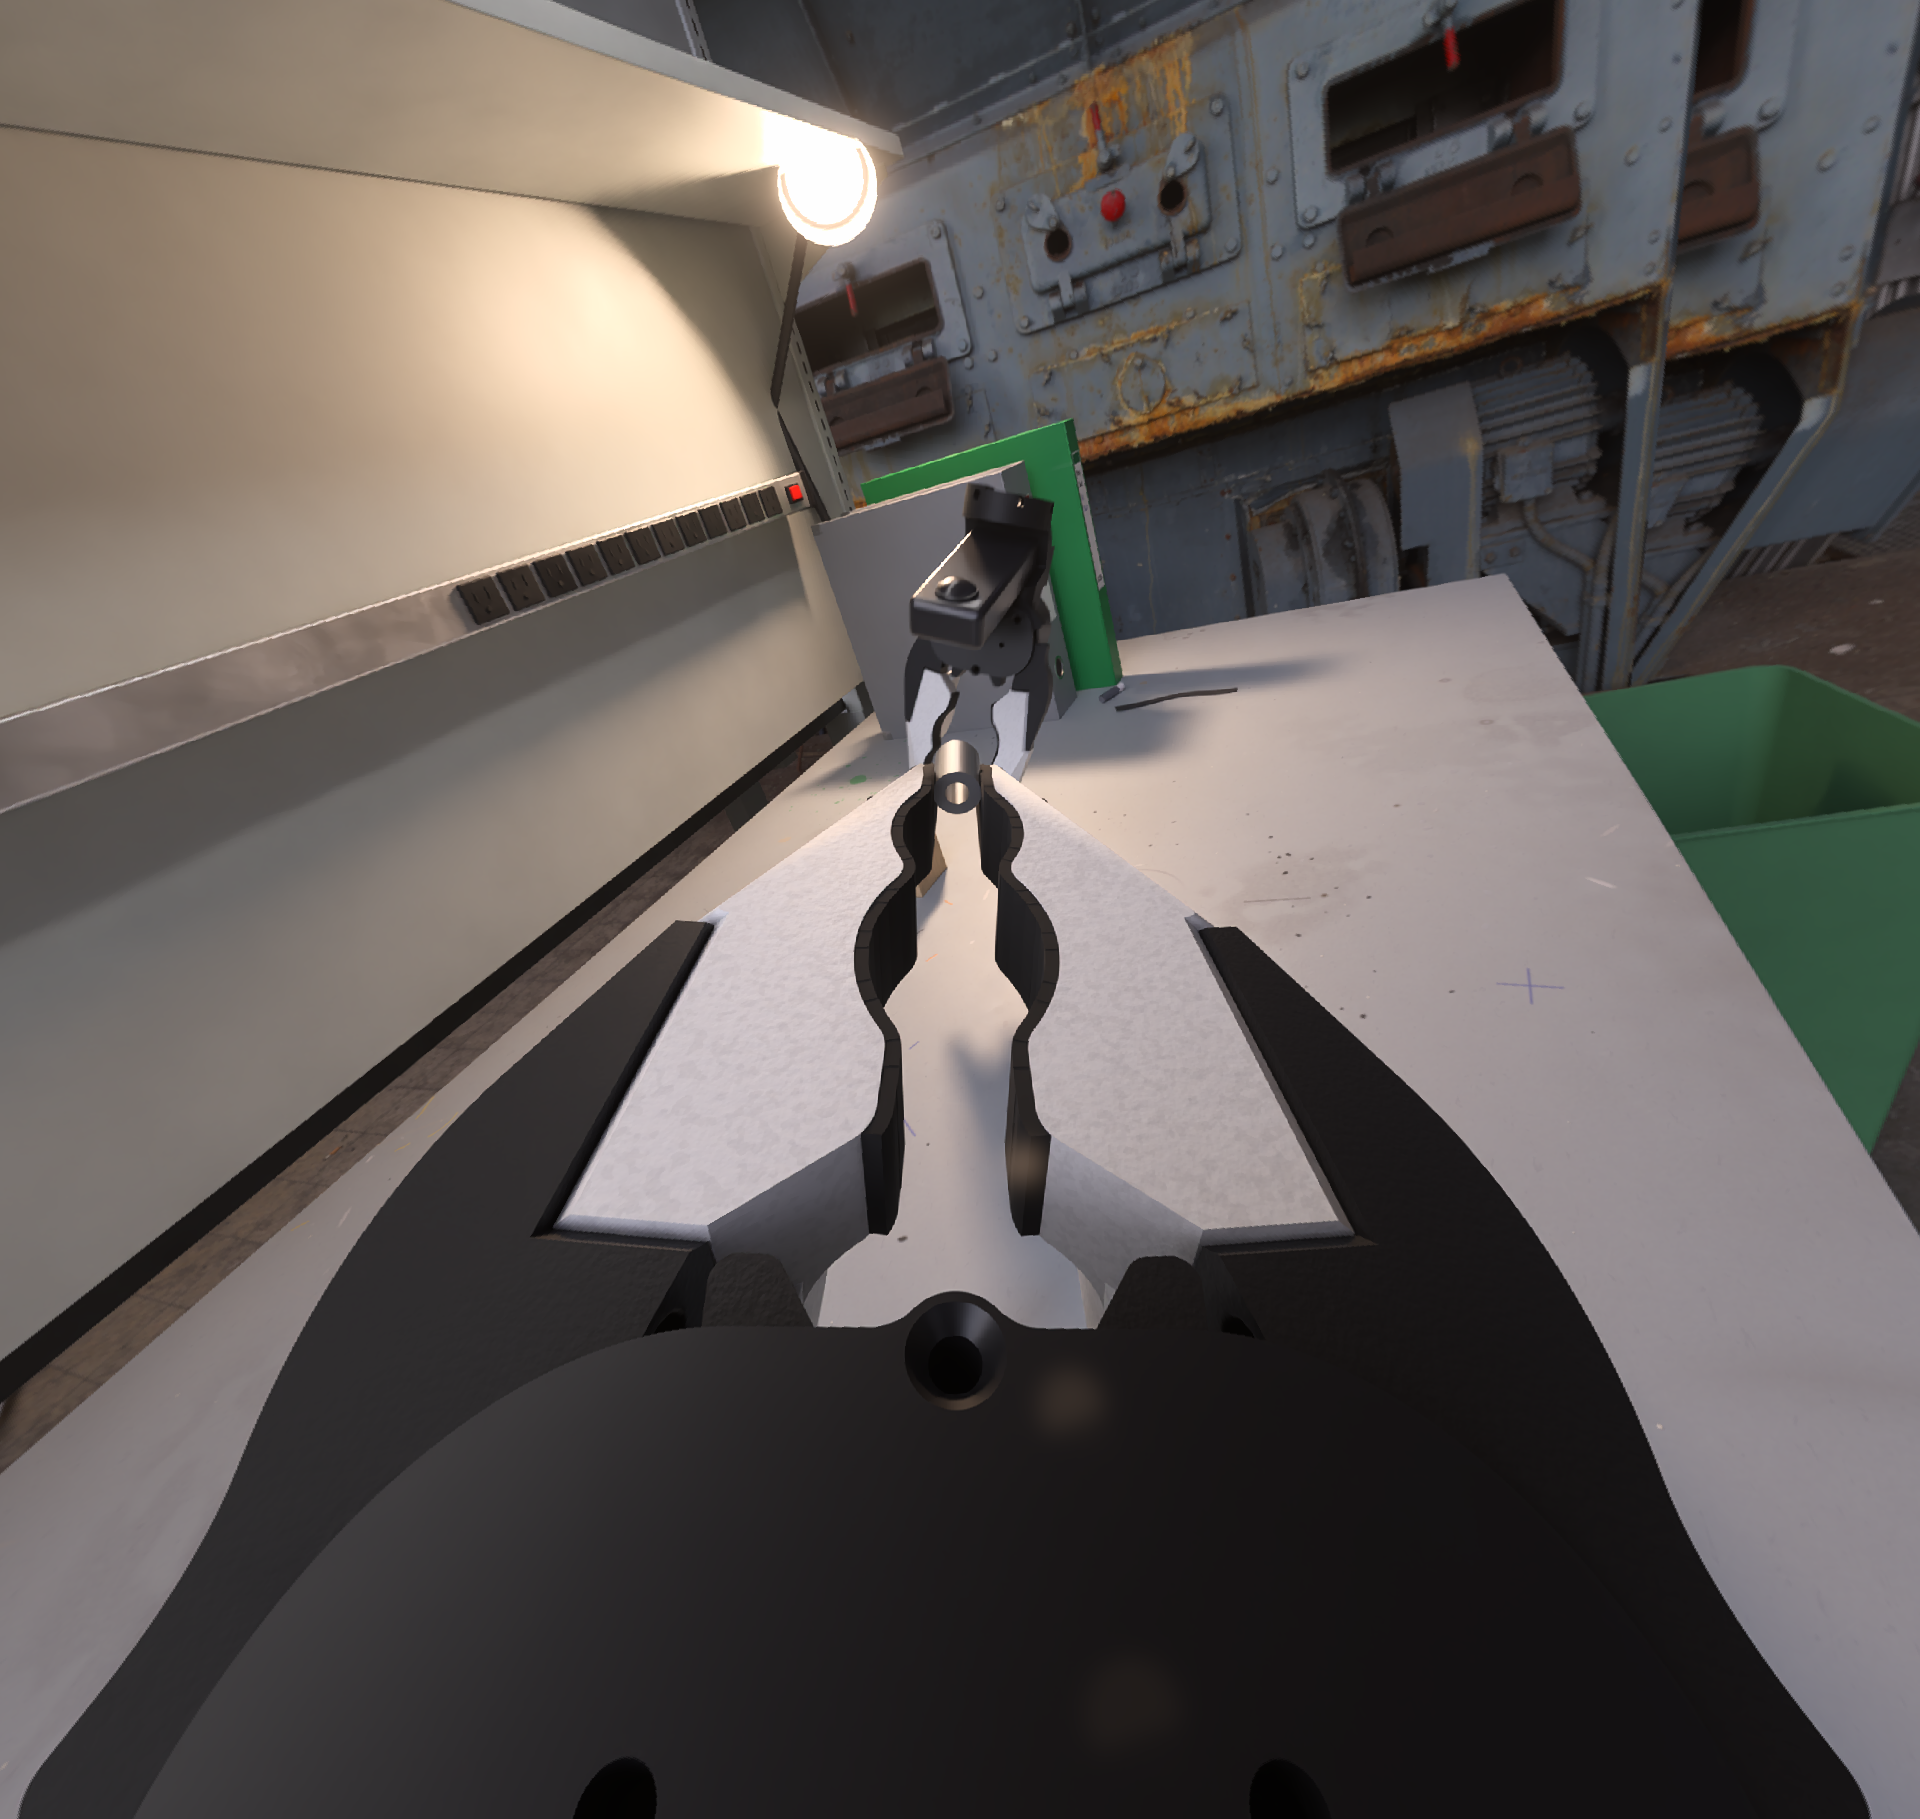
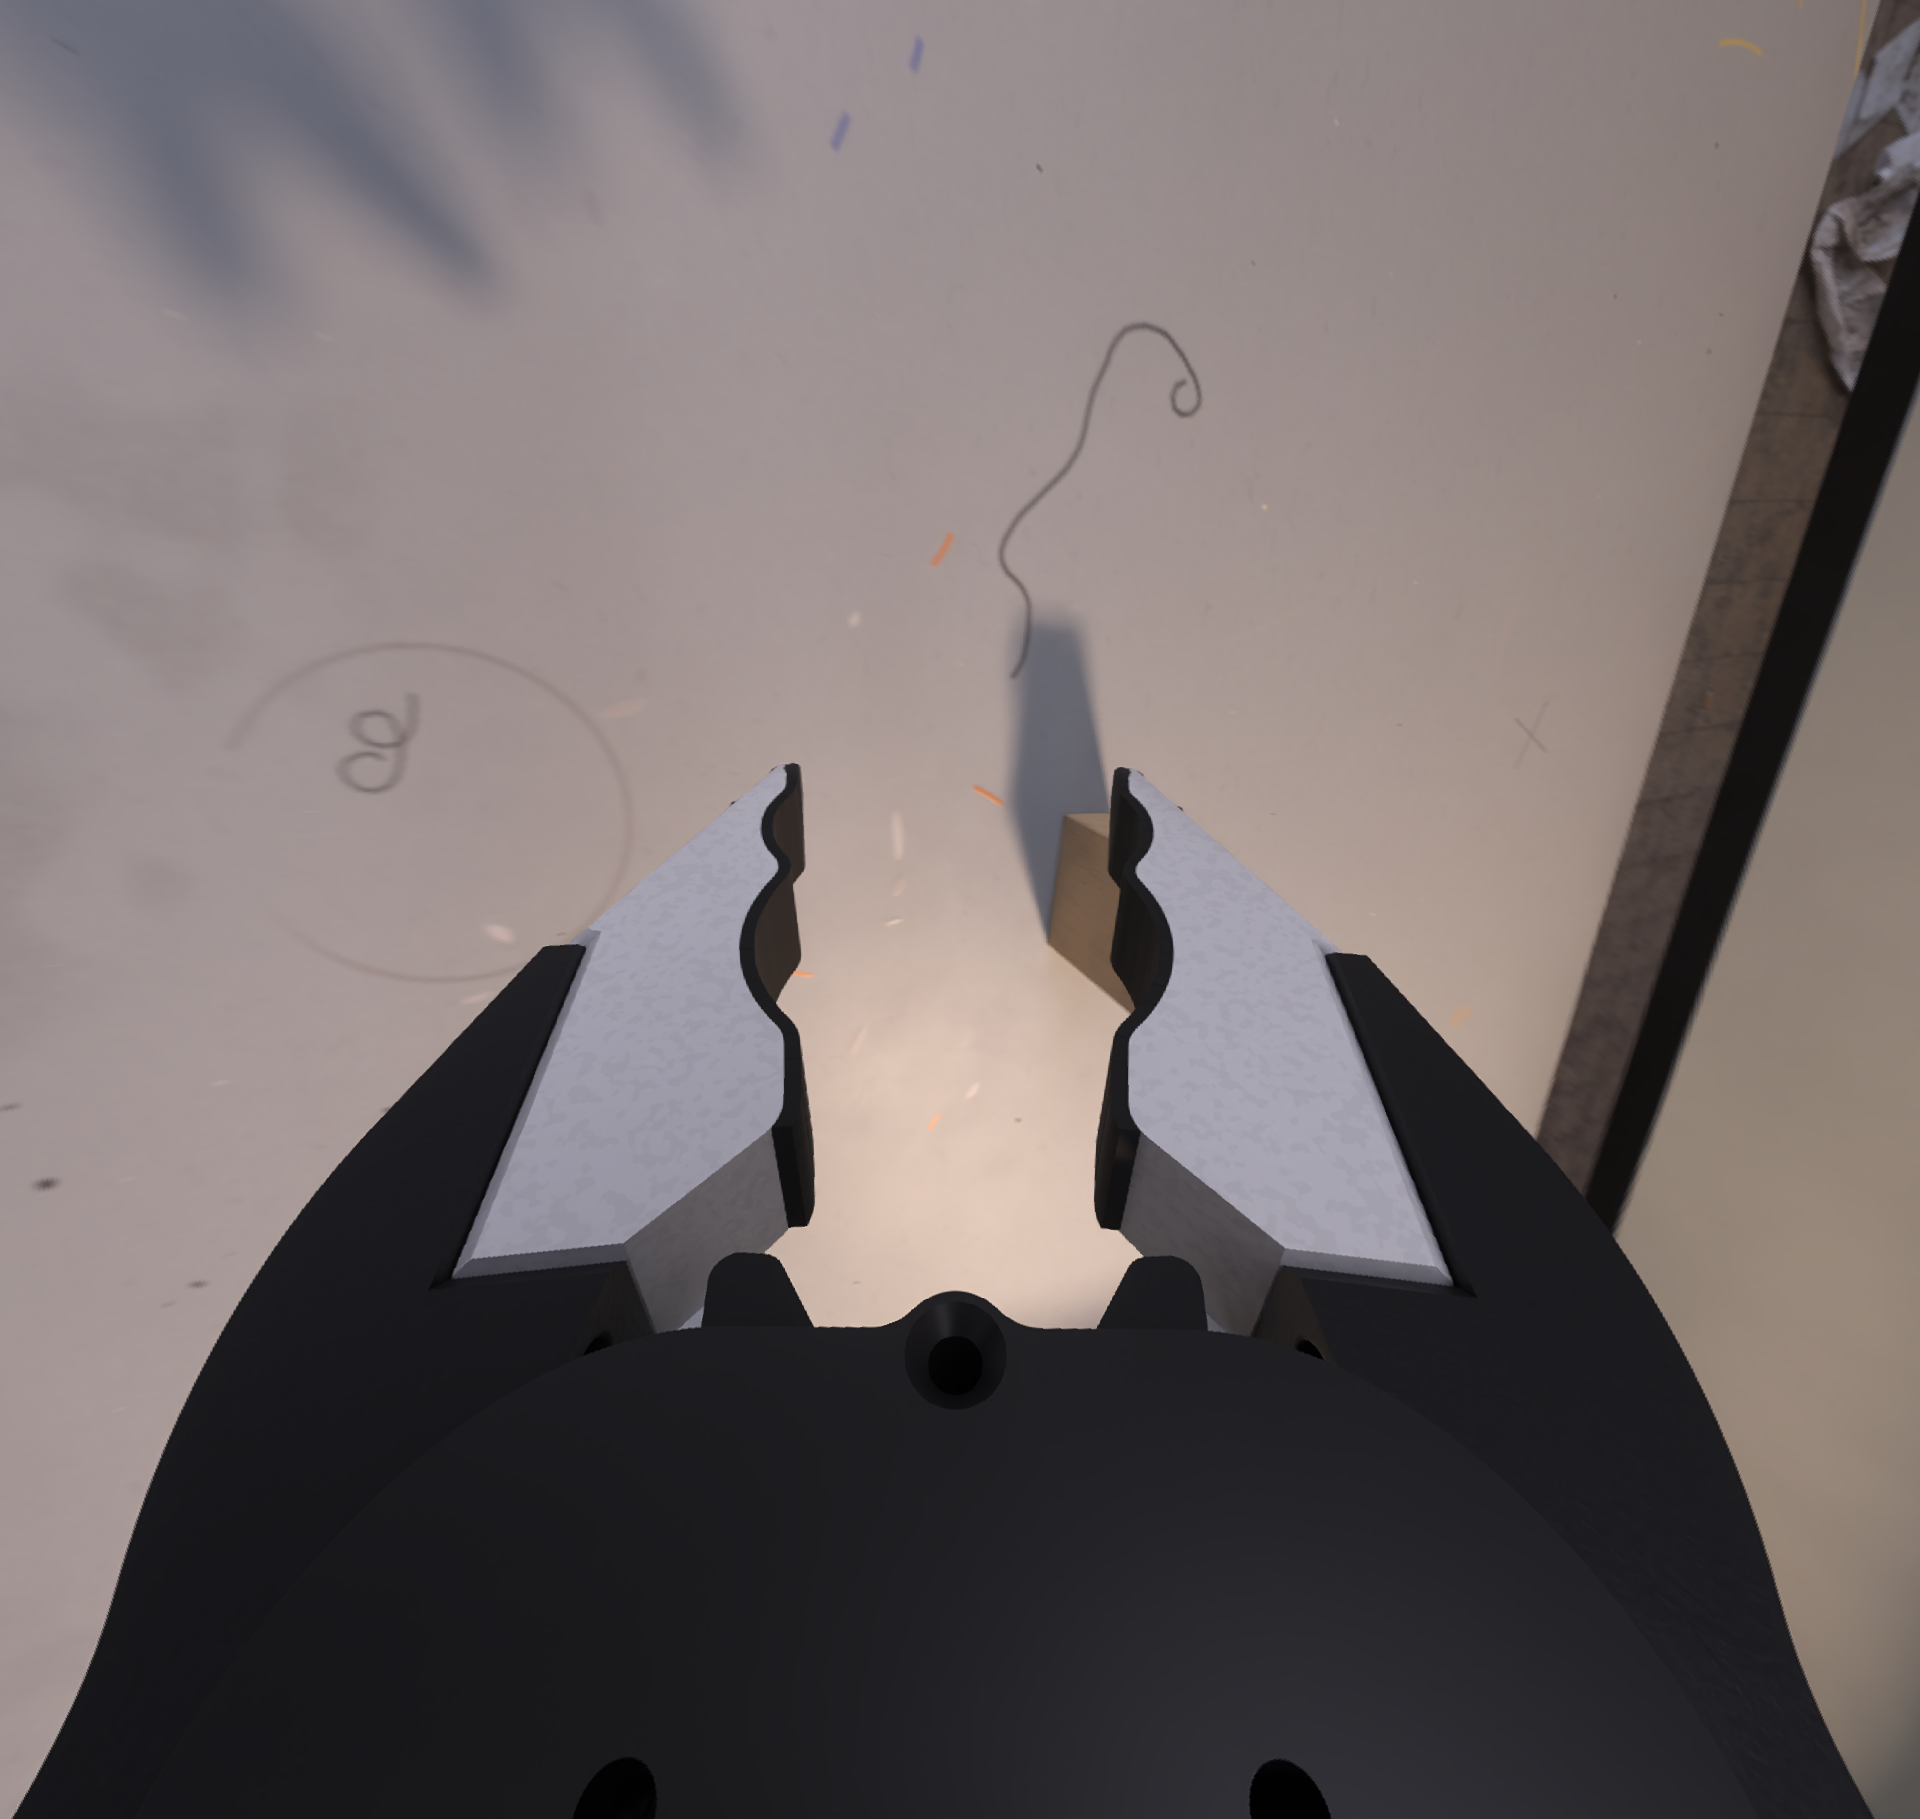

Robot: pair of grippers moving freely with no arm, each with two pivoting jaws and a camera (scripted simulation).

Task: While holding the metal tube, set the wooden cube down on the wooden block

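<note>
My left gripper (image 1: 958, 805) is shut on the metal tube (image 1: 957, 790), a short silver tube seen end-on at its fingertips, held above the grey table (image 1: 1351, 886). A tan sliver of wood (image 1: 934, 870) shows low between the fingers. My right gripper (image 1: 968, 725) hangs just beyond the tube, pointing down at the table. In the right wrist view my right gripper (image 2: 956, 782) is open and empty. A tan wooden piece (image 2: 1081, 896) lies on the table, partly hidden behind the right finger (image 2: 1226, 1042). I cannot tell whether it is the cube or the block.
A green bin (image 1: 1766, 782) stands off the table's right side. A grey and green box (image 1: 1081, 564) stands at the far end. A wall with a power strip (image 1: 623, 564) runs along the left. The table edge (image 2: 1704, 730) is close on the right of the right wrist view.
</note>
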